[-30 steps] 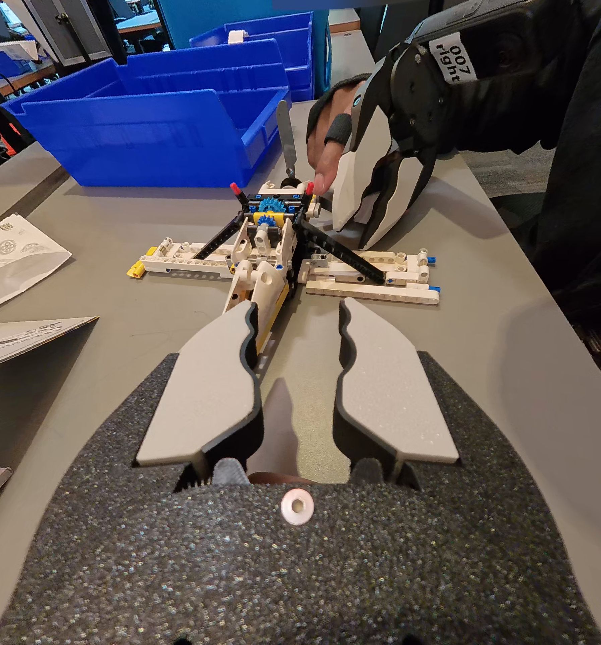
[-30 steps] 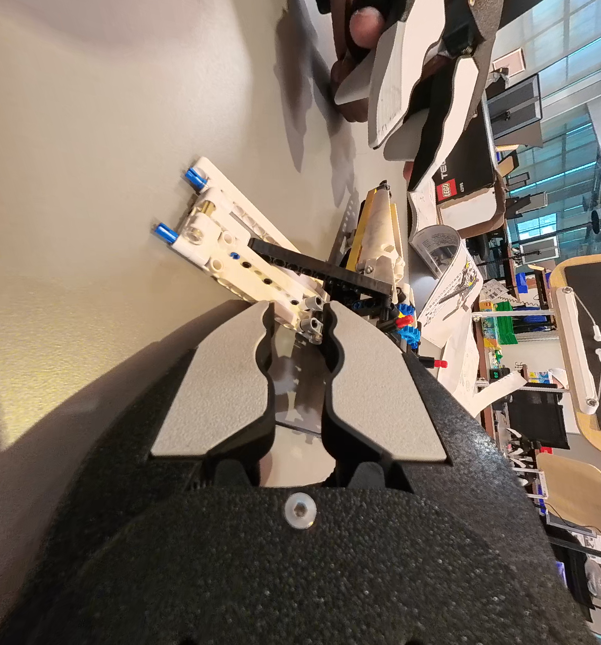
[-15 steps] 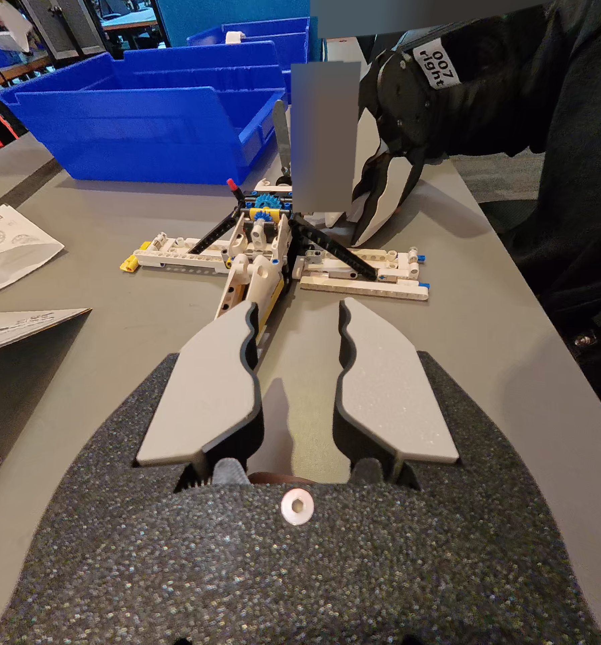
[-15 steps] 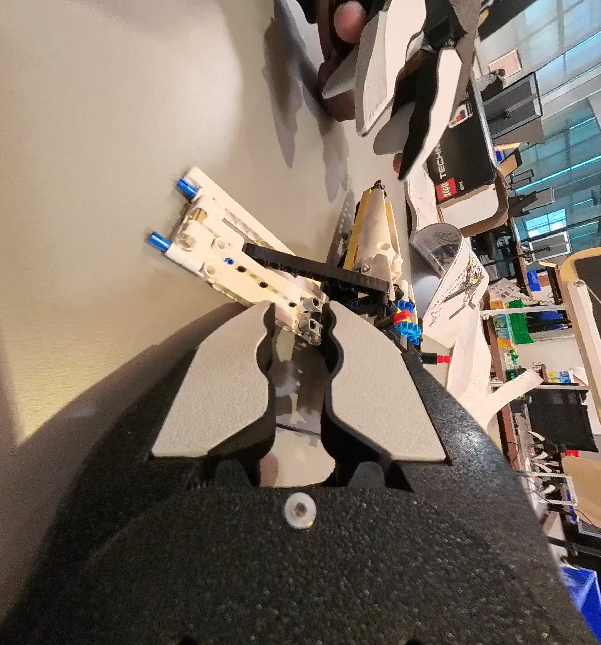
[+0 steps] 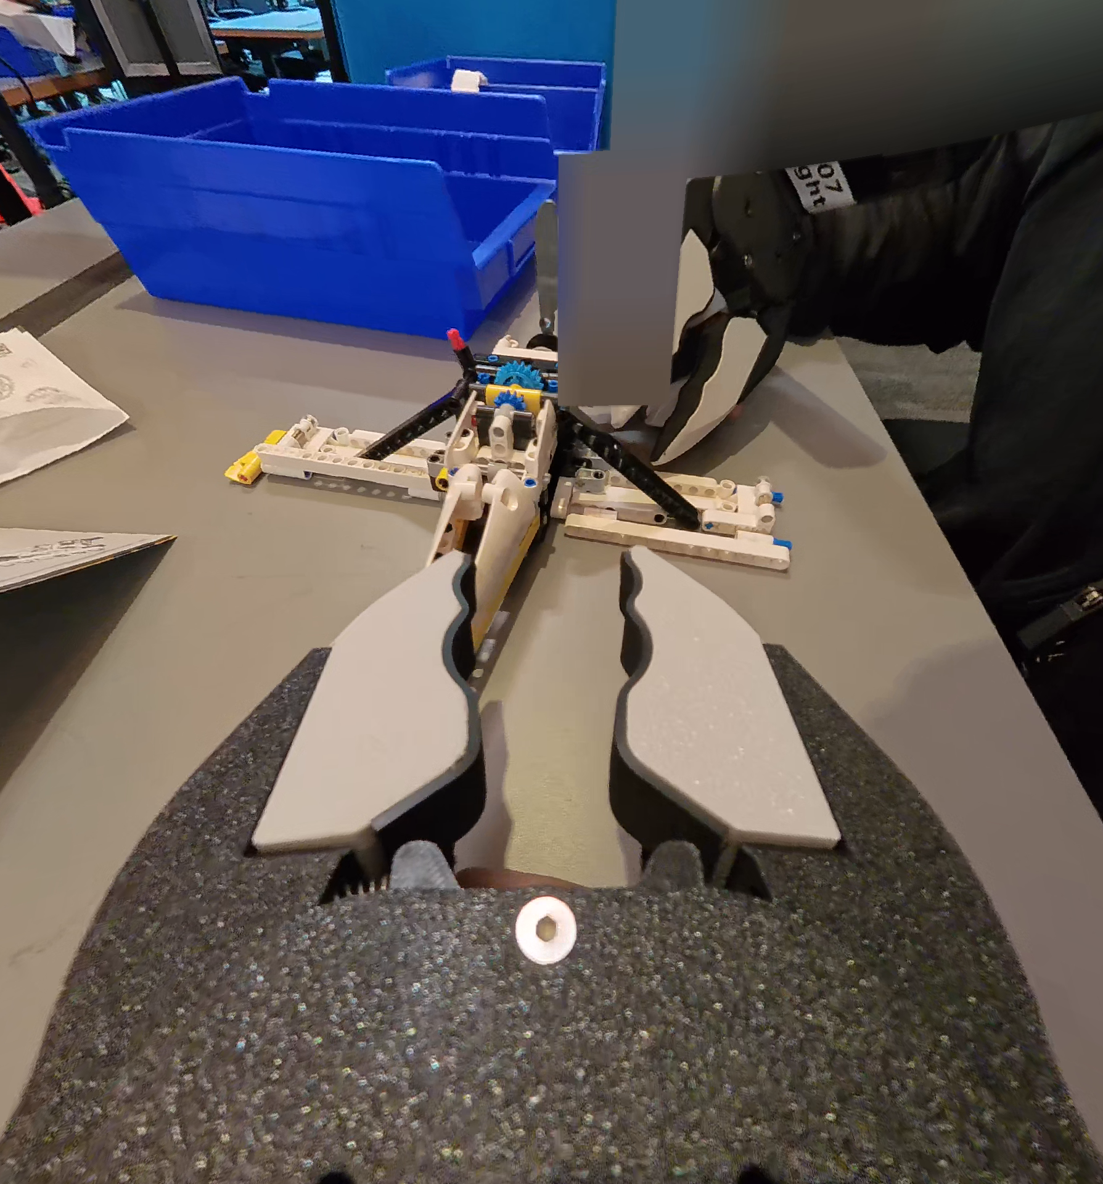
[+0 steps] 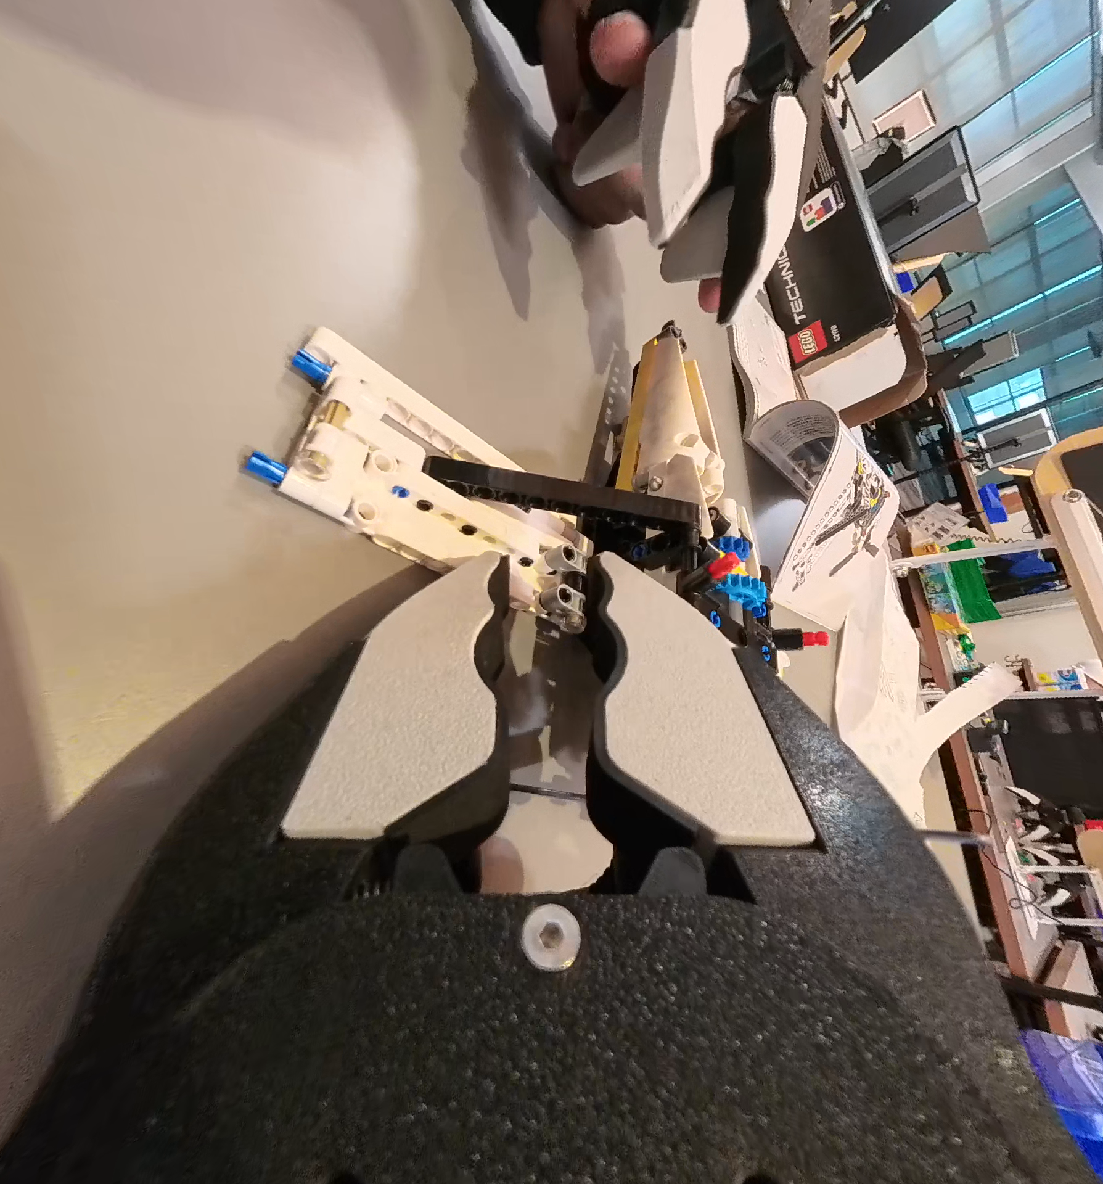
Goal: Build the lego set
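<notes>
Left gripper [image 5: 545, 564]: jaws stand apart over the grey bench [image 5: 215, 615]. The tapered white-and-yellow nose of the brick-built aircraft model [image 5: 510, 461] lies against its left finger [image 5: 395, 673]; the right finger is clear of it, with bare bench between, so nothing is clamped.

Right gripper [image 6: 548, 576]: jaws narrowed around the inner end of the model's white wing beam [image 6: 408, 506], two small grey connector pins [image 6: 564, 580] sitting between the fingertips. Whether both pads press on the piece, I cannot tell.

Model, place: flat on the bench, in the middle, just near of the blue bin [image 5: 305, 211].

Model, long axis: the body runs near to far in the left wrist view, nose toward the left gripper, blue gears [image 5: 516, 378] and a red-tipped pin [image 5: 456, 339] at the far end; the white wings stretch left and right, braced by black beams [image 5: 408, 429].

Only the left wrist view shows: the blue bins, a yellow tip [image 5: 244, 468] on the left wing, paper sheets [image 5: 17, 410] on the left, and the right gripper's fingers lowered at the model's far right side, partly behind a blurred patch.

Only the right wrist view shows: an open instruction booklet [image 6: 817, 461], a dark cardboard box [image 6: 837, 256], and the left gripper held above the bench beyond the model's nose, a fingertip of the person's hand [image 6: 613, 48] beside it.
</notes>
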### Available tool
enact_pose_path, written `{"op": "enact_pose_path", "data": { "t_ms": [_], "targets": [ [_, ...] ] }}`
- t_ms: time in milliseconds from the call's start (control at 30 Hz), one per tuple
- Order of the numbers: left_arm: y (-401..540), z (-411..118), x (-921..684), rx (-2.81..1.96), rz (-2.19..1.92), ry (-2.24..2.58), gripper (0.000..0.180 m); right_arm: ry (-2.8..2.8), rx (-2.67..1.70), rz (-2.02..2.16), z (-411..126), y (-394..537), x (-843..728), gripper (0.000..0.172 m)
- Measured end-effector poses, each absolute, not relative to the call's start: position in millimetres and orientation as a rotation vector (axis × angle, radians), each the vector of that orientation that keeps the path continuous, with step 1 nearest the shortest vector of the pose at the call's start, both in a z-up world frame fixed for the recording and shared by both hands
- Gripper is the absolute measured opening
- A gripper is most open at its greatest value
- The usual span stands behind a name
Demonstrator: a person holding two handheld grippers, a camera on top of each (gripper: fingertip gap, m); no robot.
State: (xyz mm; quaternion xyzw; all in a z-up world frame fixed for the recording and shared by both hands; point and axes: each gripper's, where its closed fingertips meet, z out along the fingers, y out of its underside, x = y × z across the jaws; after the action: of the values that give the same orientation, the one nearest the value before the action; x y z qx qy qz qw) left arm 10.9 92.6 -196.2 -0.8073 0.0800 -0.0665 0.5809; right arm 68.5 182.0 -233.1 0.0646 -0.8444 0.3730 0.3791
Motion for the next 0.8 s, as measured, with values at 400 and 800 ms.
{"op": "enact_pose_path", "data": {
  "t_ms": [400,800],
  "targets": [
    [91,-194,-2,-1.876,-0.209,0.047,0.042,-2.153,0.119,0.971,-232,186,64,0.022],
    [57,-206,-47,-1.931,-0.269,-0.296,0.041,-2.107,0.024,0.908,-231,205,41,0.021]
  ]
}}
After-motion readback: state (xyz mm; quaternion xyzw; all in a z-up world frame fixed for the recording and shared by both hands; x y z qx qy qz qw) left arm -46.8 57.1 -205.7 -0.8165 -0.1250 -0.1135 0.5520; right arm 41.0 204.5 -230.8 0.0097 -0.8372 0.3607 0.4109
